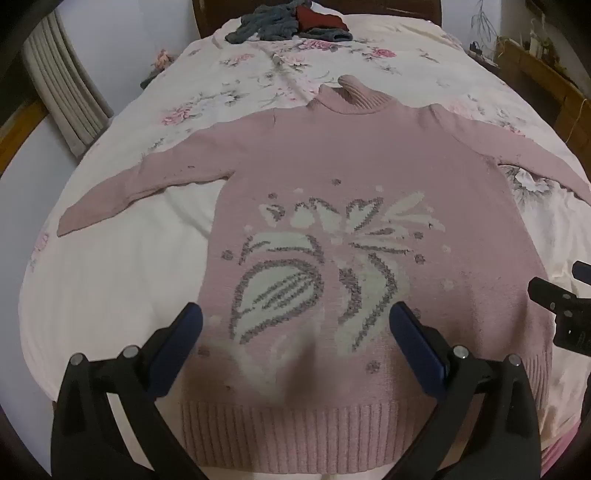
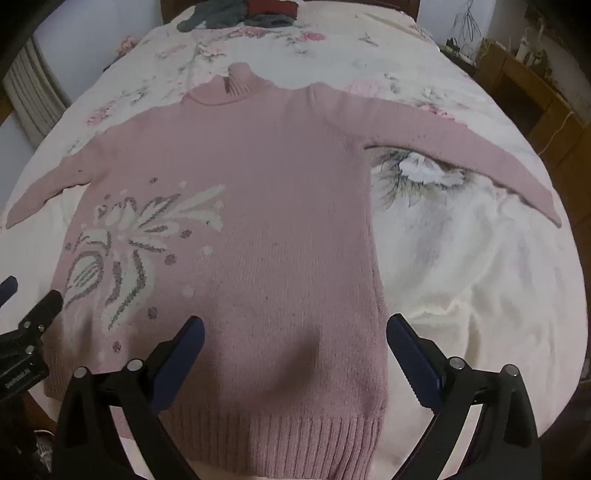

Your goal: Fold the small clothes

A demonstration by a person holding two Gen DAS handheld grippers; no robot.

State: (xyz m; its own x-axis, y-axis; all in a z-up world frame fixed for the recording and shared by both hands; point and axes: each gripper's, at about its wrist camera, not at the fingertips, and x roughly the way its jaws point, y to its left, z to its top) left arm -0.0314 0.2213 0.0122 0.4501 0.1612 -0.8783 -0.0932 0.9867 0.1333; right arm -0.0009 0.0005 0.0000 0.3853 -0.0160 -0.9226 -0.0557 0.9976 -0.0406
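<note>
Left wrist view: a ribbed cream curtain (image 1: 62, 92) hangs at the upper left of the frame beside a bed (image 1: 110, 277) covered in a cream floral sheet. A pink turtleneck sweater (image 1: 332, 166) with a white and grey flower motif lies flat and face up across the middle of the bed, both sleeves spread outward, its ribbed hem at the bottom of the frame and its collar pointing toward the headboard. The left gripper (image 1: 295, 332) hovers low over the lower part of the sweater, jaws spread wide and holding nothing, blue-padded fingers (image 1: 181, 343) framing the motif. A pile of grey and dark red clothes (image 1: 291, 22) sits at the top centre, well apart from the sweater. At the right edge, part of the other black tool pokes into view above the sweater's side.

Right wrist view: the left tool's black body shows at the lower left edge. The right gripper (image 2: 295, 339) hangs over the plain right half of the sweater near the hem, jaws likewise spread apart and empty, with one finger (image 2: 410, 350) over bare sheet just beside the sweater's side seam. The right sleeve stretches toward the right of the frame. A wooden shelf (image 2: 532, 74) with small items stands at the upper right.
</note>
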